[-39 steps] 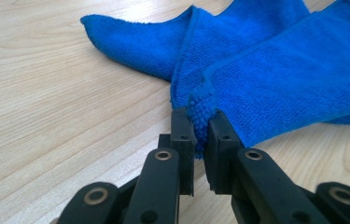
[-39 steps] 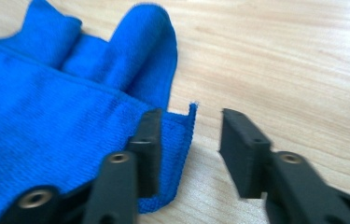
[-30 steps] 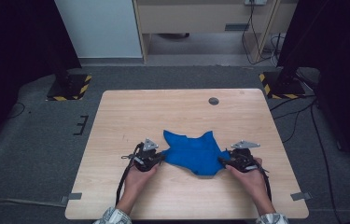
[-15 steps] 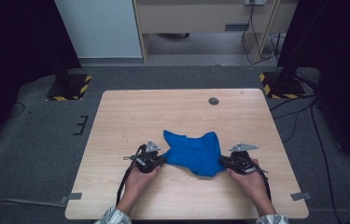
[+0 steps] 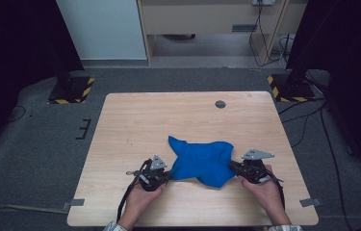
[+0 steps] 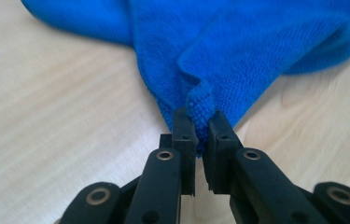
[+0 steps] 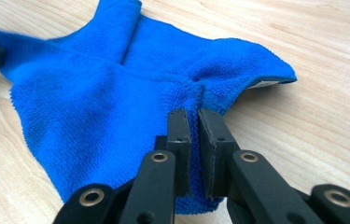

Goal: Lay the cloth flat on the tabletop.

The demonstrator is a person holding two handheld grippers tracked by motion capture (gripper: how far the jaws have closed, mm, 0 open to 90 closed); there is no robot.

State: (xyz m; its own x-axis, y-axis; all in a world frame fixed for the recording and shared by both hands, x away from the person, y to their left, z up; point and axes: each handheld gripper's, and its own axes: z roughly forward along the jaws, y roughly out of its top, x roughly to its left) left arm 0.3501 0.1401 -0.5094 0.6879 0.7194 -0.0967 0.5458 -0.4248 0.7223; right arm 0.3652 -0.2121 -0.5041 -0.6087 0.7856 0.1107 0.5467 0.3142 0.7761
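A blue microfibre cloth (image 5: 202, 161) lies crumpled on the wooden table (image 5: 168, 115), near its front edge. My left gripper (image 5: 168, 176) is at the cloth's left corner. In the left gripper view its jaws (image 6: 200, 123) pinch a bunched fold of the cloth (image 6: 238, 46). My right gripper (image 5: 233, 167) is at the cloth's right side. Its jaws have just been closing, and in the right gripper view they (image 7: 193, 121) now press on a ridge of the cloth (image 7: 93, 93). The cloth hangs slack between the two grippers.
A small round grey disc (image 5: 220, 104) sits in the tabletop near the far edge. Black stands with yellow-striped bases (image 5: 70, 89) stand on the floor at the table's far corners. A cabinet (image 5: 207, 19) stands behind the table.
Both hands have shifted a little, the left one toward the table's near edge. The cloth's near side has bunched slightly between the two grippers.
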